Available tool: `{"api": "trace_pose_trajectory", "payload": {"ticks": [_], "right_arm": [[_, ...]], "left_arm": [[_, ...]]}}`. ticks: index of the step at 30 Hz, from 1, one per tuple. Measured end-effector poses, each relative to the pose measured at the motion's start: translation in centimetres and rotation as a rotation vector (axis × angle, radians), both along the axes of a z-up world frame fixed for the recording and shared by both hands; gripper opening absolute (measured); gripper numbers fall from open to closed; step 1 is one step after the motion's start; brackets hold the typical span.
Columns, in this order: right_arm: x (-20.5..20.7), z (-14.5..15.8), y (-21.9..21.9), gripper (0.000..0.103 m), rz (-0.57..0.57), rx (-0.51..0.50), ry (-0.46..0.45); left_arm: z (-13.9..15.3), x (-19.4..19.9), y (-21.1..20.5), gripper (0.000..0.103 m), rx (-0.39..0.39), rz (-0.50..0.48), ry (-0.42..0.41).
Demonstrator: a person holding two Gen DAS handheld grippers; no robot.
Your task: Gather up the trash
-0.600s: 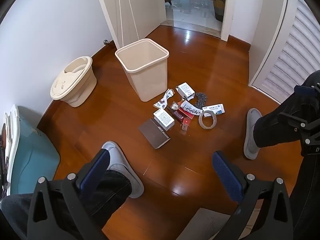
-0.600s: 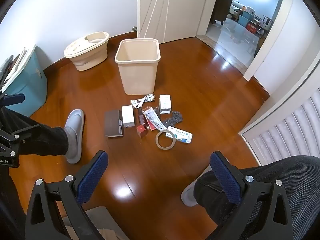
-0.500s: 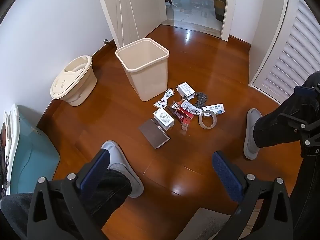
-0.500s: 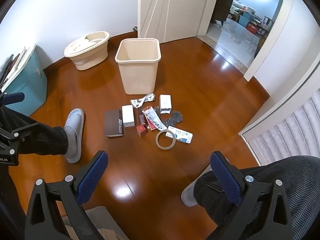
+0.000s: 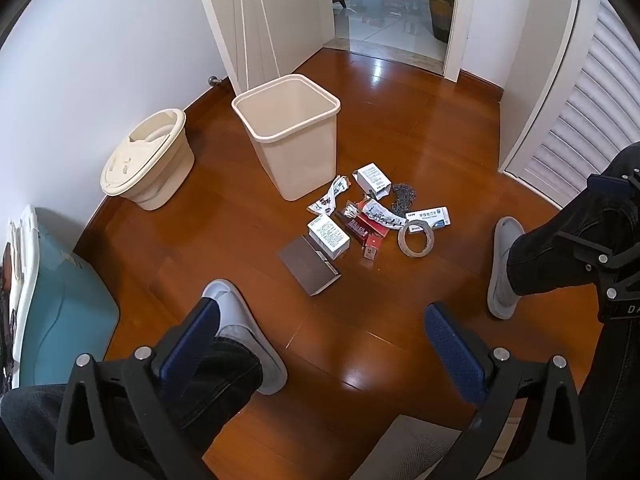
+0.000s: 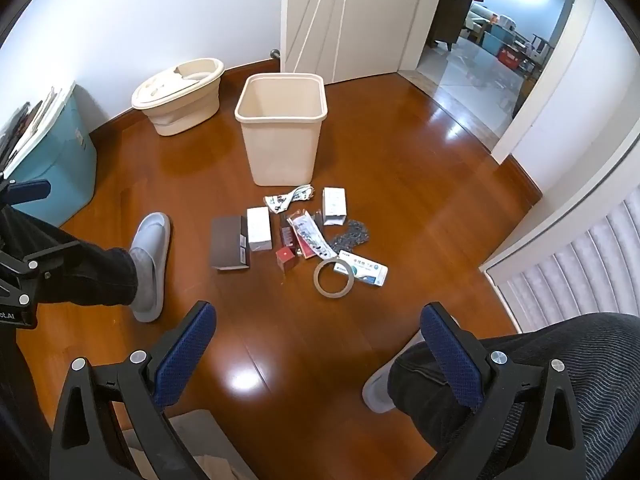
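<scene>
Both grippers are wide open and hold nothing — the left gripper (image 5: 320, 332) and the right gripper (image 6: 318, 330) hang high above the floor. The trash (image 6: 298, 236) lies in a pile just in front of the empty bin (image 6: 280, 136). Go down slowly, pick one small piece — maybe the tape ring (image 6: 334, 278) — and squeeze gently.

Box (image 5: 329, 231) print too small

The left gripper (image 5: 320, 340) and right gripper (image 6: 318, 340) both tilt steeply downward, blue-padded fingers (image 6: 452, 350) spread wide with nothing between them. The person's dark-trousered legs (image 5: 560, 256) and grey slippers (image 6: 150, 264) stand apart.
</scene>
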State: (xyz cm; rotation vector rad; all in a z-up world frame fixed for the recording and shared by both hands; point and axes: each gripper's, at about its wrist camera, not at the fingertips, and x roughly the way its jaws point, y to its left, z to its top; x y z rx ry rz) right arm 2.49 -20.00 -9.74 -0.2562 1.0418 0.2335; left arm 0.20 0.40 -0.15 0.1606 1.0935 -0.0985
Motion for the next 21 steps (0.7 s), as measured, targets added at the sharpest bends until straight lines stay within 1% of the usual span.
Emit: {"api": "trace_pose_trajectory", "payload": {"ticks": [21], "right_arm": [[0.18,-0.07,0.35,0.103,0.003,-0.005,0.004]], "left_arm": [[0.03,0.19,0.29,0.103,-0.002,0.004,0.002]]}}
